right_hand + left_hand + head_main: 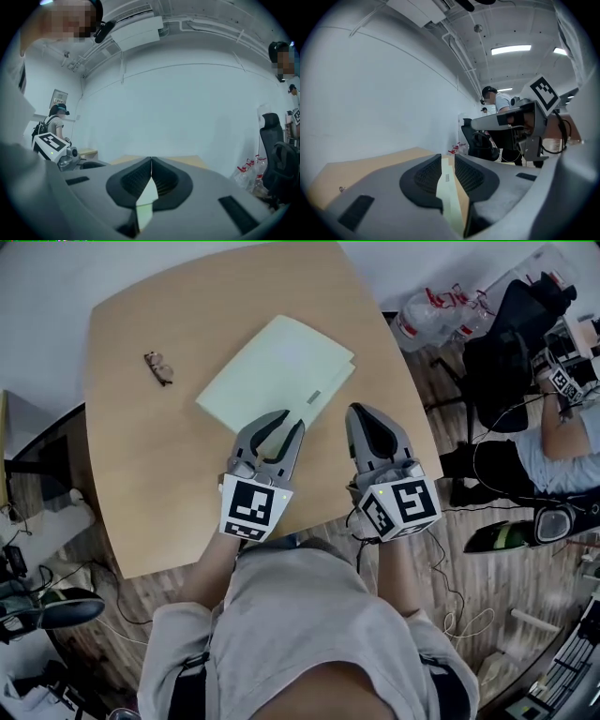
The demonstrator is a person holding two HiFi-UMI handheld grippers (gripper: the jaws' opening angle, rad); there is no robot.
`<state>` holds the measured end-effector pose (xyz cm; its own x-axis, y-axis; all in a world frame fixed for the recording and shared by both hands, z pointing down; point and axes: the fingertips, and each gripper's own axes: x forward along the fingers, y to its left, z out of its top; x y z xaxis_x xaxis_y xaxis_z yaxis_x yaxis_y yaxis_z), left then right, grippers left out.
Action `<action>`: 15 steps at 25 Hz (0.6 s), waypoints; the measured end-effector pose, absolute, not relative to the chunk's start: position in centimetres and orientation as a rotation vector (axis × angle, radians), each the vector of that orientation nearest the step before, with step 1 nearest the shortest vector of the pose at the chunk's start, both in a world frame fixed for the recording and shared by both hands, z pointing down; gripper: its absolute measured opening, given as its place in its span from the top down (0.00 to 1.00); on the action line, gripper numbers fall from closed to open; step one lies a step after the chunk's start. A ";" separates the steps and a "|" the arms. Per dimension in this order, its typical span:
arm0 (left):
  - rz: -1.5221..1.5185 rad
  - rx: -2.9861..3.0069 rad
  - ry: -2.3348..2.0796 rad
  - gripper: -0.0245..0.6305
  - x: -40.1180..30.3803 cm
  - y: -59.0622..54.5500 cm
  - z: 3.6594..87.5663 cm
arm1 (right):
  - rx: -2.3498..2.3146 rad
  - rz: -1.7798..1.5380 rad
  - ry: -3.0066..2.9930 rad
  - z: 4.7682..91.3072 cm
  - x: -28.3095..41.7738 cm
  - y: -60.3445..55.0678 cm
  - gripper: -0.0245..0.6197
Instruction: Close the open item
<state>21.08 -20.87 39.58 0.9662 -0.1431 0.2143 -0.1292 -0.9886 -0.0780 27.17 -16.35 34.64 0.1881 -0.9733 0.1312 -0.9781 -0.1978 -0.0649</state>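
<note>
A pair of thin-framed glasses (158, 367) lies near the left edge of a rounded, pale wood-grain table (141, 484). Toward the middle sits a flat, pale green folder (277, 371), smooth and matte, set at a slant with its cover down.

The person's left hand-held gripper (289, 420), grey plastic with ribbed black pads and a black-and-white marker cube, points at the folder's near corner. Its jaws stand a narrow gap apart, and the folder's edge (446, 187) shows through that gap without the pads pressing on it. Just to the right, the right hand-held gripper (361, 411) hovers over bare table beside the folder's near right edge. Its jaw tips are brought together, and whether they pinch anything cannot be told.

The table stands against a plain white wall on a wood-plank floor (469, 587). At far right are clear plastic bags (431, 315), a black office chair (511, 334) and a seated person (562, 442) with another marker cube.
</note>
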 end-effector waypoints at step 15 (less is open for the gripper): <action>-0.573 -2.935 0.448 0.72 23.0 -21.2 43.1 | 2.200 0.291 -2.180 35.4 30.1 -19.5 0.95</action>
